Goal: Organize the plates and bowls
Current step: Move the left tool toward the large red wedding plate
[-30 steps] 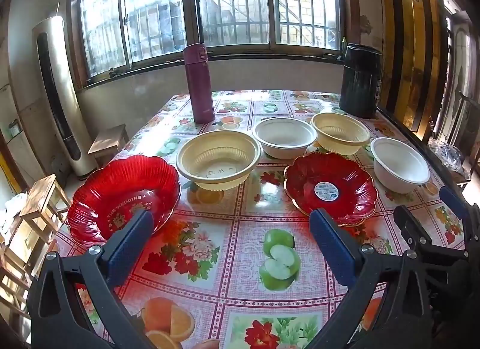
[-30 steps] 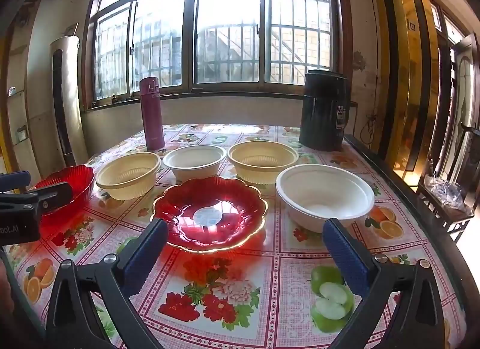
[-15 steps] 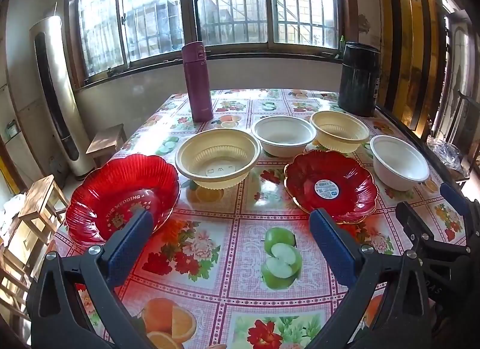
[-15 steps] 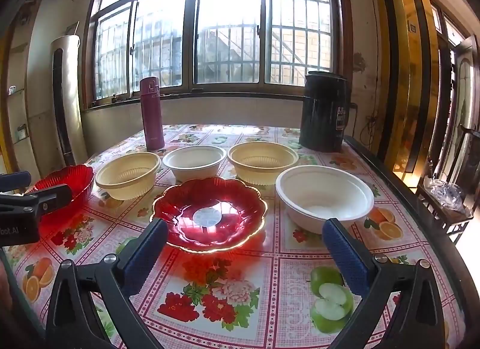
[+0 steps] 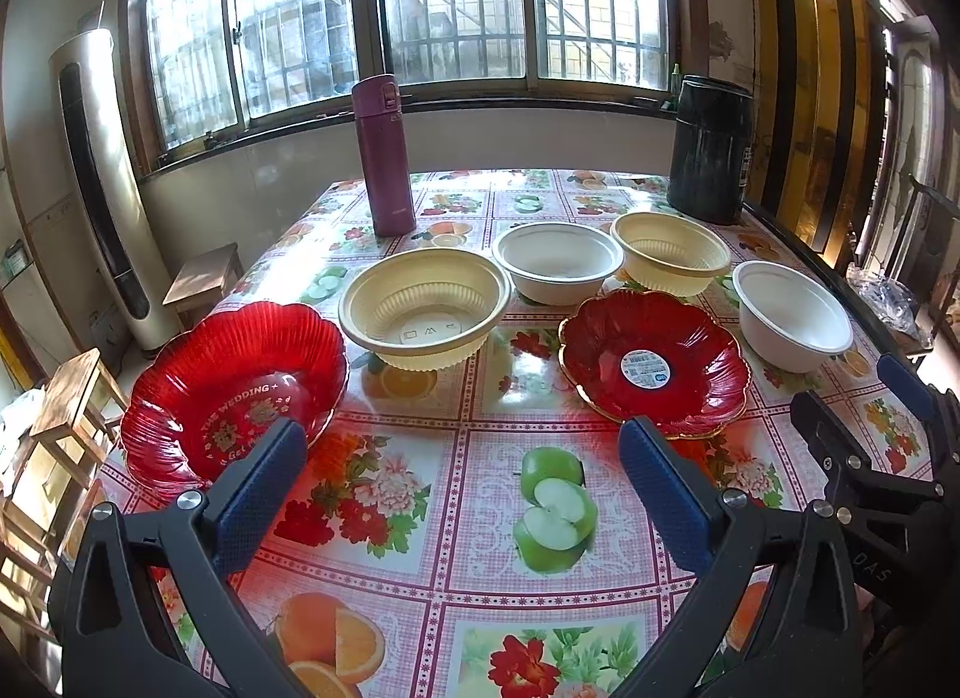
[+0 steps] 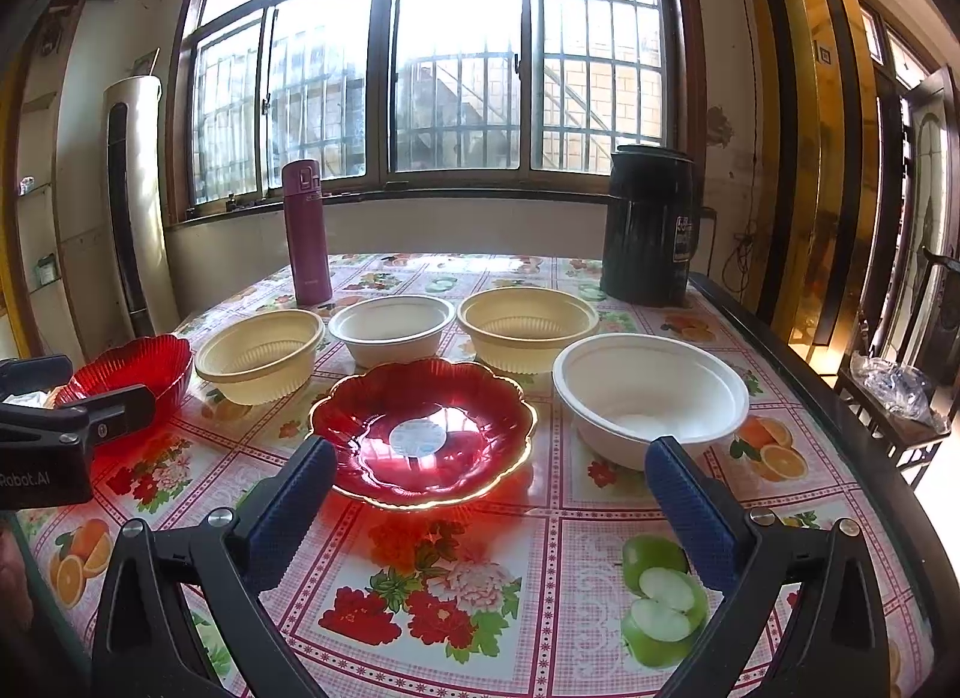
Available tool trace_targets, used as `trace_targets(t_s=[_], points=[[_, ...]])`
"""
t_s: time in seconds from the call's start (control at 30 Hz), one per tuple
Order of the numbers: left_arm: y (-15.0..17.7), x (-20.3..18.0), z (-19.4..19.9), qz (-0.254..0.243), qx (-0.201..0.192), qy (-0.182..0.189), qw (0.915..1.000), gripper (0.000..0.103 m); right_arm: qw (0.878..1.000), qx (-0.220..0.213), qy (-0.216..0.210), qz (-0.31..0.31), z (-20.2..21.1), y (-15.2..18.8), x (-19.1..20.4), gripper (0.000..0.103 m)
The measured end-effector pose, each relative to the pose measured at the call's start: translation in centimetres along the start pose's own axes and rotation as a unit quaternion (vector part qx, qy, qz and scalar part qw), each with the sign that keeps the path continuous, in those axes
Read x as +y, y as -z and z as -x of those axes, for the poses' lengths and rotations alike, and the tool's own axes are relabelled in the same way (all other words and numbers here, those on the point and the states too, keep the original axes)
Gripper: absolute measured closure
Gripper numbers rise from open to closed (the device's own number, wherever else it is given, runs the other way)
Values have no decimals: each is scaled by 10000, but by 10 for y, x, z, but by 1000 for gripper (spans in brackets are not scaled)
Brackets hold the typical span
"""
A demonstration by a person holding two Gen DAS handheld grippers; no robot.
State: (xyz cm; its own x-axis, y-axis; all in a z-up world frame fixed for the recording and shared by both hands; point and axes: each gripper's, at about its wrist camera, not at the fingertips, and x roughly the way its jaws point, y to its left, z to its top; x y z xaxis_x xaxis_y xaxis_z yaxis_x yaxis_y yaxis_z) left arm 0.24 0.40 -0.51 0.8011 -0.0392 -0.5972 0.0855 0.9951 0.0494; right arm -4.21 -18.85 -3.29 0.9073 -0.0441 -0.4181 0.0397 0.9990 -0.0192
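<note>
Above the table (image 5: 456,518), both claws are being held spread wide and empty, unmoved since earlier. The red plate (image 6: 423,434) is being kept at twelve o'clock of the right gripper (image 6: 489,488); the left gripper (image 5: 462,476) is unchanged.

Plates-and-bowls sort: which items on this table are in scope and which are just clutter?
In scope:
- red plate with sticker
- red bowl with lettering
- near cream bowl
- far cream bowl
- middle white bowl
- white bowl at right

Just lying about:
- purple flask
- black kettle

Both grippers open, holding nothing.
</note>
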Motion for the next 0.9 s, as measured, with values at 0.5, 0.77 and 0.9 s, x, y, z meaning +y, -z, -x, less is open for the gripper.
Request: trace_targets(t_s=[0.5, 0.77, 0.9], points=[[8, 27, 0, 196, 44, -152, 9997, 0, 9999, 110, -8, 22, -5, 0, 3, 0], [19, 72, 1, 449, 155, -513, 9976, 0, 9937, -159, -819, -748, -8, -27, 37, 0], [25, 108, 4, 740, 166, -813, 9938, 0, 9892, -17, -1262, -739, -23, -41, 77, 0]])
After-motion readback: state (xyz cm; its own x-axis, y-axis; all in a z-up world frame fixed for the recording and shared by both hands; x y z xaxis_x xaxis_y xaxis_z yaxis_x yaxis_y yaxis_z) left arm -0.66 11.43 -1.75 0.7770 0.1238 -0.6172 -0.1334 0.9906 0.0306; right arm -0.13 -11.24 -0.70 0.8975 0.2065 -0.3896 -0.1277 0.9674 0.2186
